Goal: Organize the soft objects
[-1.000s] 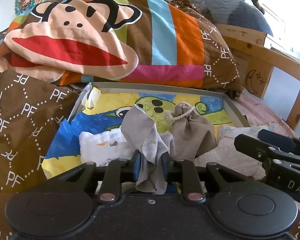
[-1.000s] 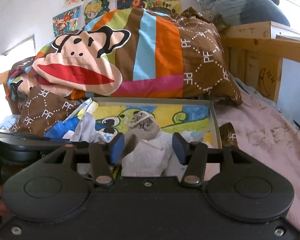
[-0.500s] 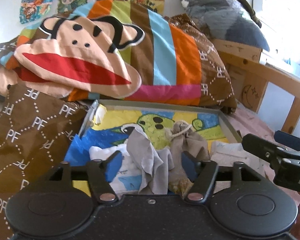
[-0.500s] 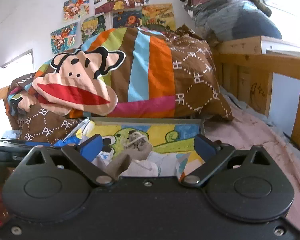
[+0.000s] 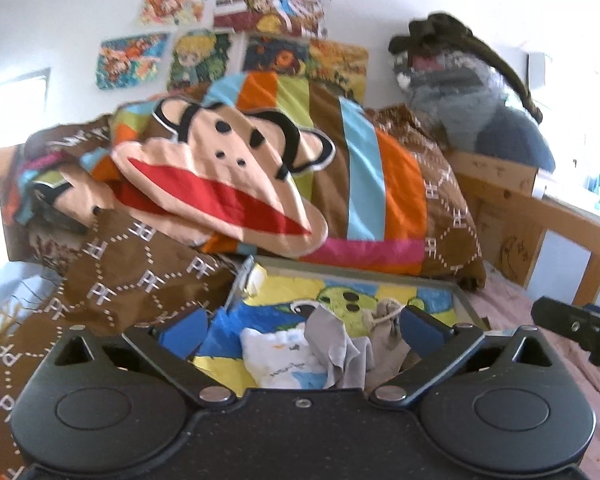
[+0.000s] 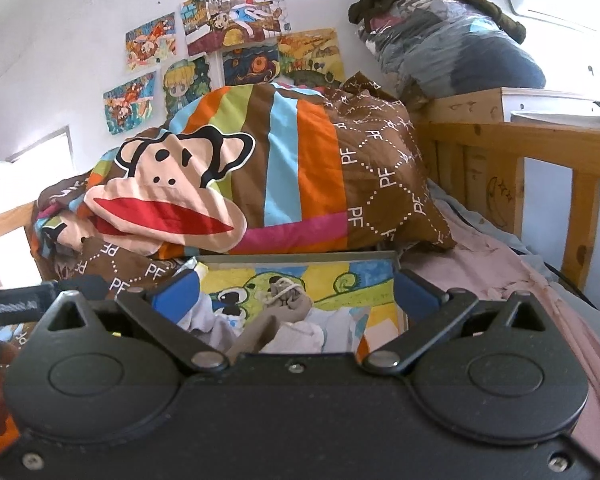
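Note:
A shallow grey tray (image 5: 340, 270) with a colourful cartoon lining lies on the bed. In it lie a grey cloth (image 5: 332, 344), a tan drawstring pouch (image 5: 384, 332) and a white printed cloth (image 5: 276, 356). My left gripper (image 5: 302, 326) is open and empty, above the tray's near side. My right gripper (image 6: 294, 294) is open and empty too, also over the near side of the tray (image 6: 300, 258). The pouch (image 6: 288, 304) and pale cloths (image 6: 332, 328) show between its fingers. The right gripper's finger shows at the right edge of the left wrist view.
A striped monkey-face duvet (image 5: 236, 184) is heaped behind and left of the tray. A wooden bed rail (image 6: 540, 160) runs along the right. A pink sheet (image 6: 500, 280) covers the bed on the right. A bundle of bedding (image 6: 452, 40) sits on the headboard.
My left gripper has let go of the grey cloth, opened wide and drawn back and up. My right gripper has opened wider and drawn back too.

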